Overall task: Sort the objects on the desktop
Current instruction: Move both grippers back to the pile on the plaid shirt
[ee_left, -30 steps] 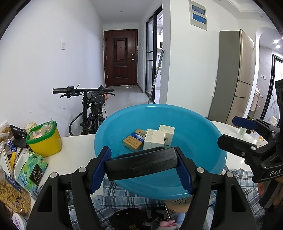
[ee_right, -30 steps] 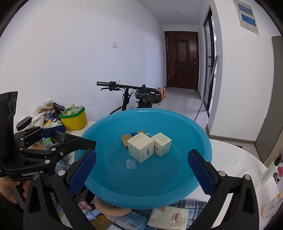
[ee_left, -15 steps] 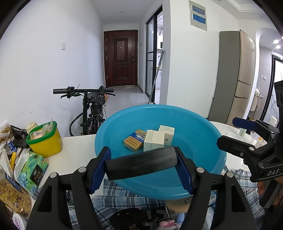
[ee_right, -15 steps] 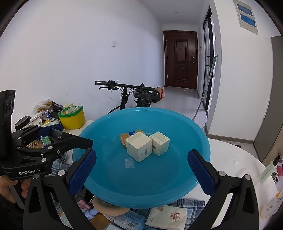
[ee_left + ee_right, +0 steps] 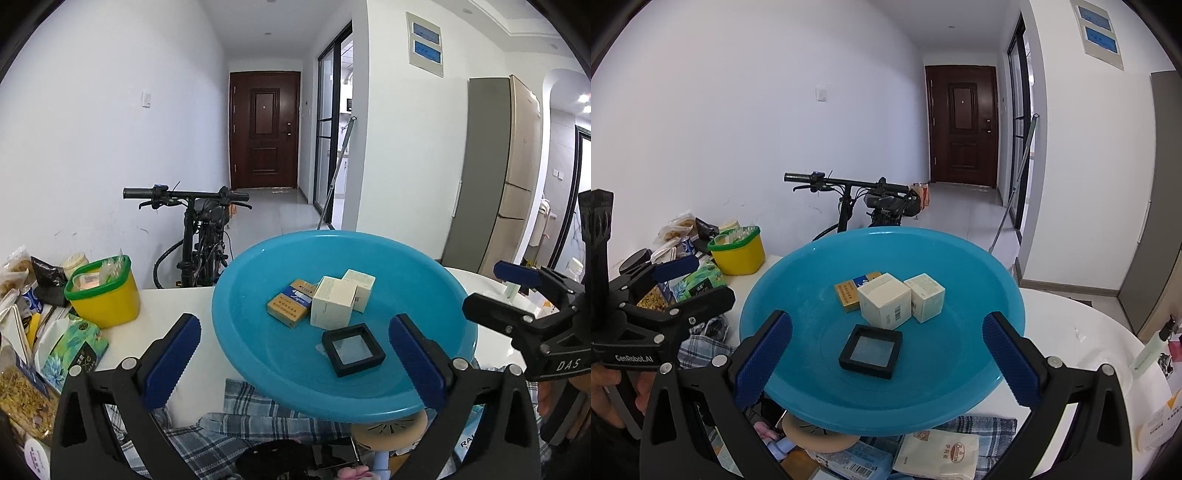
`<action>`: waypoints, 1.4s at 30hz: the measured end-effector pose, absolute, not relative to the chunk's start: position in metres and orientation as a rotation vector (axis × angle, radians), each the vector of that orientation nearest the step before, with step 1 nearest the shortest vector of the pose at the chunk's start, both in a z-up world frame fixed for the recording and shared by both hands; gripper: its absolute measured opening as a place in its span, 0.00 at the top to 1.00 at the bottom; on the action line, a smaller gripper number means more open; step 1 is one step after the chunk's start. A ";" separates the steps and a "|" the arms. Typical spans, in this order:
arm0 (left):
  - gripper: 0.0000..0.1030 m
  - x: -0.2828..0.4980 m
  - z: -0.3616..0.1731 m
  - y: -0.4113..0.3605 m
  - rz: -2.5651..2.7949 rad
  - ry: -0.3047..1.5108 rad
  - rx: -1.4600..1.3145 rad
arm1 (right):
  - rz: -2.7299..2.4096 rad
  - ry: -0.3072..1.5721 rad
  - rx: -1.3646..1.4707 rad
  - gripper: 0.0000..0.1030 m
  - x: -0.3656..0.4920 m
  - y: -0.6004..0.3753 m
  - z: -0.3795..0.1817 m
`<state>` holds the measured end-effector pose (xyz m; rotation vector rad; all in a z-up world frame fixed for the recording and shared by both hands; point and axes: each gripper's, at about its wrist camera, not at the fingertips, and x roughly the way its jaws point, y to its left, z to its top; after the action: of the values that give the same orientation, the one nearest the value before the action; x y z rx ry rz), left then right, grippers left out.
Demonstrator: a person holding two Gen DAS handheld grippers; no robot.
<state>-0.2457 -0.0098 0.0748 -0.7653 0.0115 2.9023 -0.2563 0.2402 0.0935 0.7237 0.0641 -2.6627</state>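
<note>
At the far left of the white table (image 5: 177,302) a crowd of snack bags (image 5: 18,384) and a green packet (image 5: 72,345) is seen, and behind them a yellow tub (image 5: 105,297) with a green rim stands near the table's back edge. Between this tub and the blue basin (image 5: 236,332) a strip of bare table is left open. The left gripper (image 5: 295,358) is held just before the near rim of the basin, its blue pads spread wide with nothing between them. Inside the basin a black square case (image 5: 352,349) is lying flat near the front – close to the near wall, apart from the other items. Behind it an orange cigarette pack (image 5: 290,302), a larger white box (image 5: 332,306) and a smaller white box (image 5: 360,284) are grouped together, touching one another. More free floor of the basin is found at the right side. The right gripper (image 5: 886,362) is also opened wide and empty over the near rim. Half a second ago the black case was pinched in the left gripper above the rim – now it has been released and is resting in the basin.
</note>
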 end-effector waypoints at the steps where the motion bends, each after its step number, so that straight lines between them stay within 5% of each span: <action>1: 0.00 -0.246 0.075 -0.010 2.904 0.013 -0.765 | -2.663 0.070 0.726 0.00 -0.257 0.239 0.093; 42: 0.00 -0.231 0.078 0.002 2.892 0.076 -0.763 | -2.601 -0.026 0.755 0.00 -0.211 0.263 0.074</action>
<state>-0.2314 0.0020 0.0778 -0.7628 0.0761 2.8915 -0.2111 0.2633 0.0741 0.7552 -0.0256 -2.6010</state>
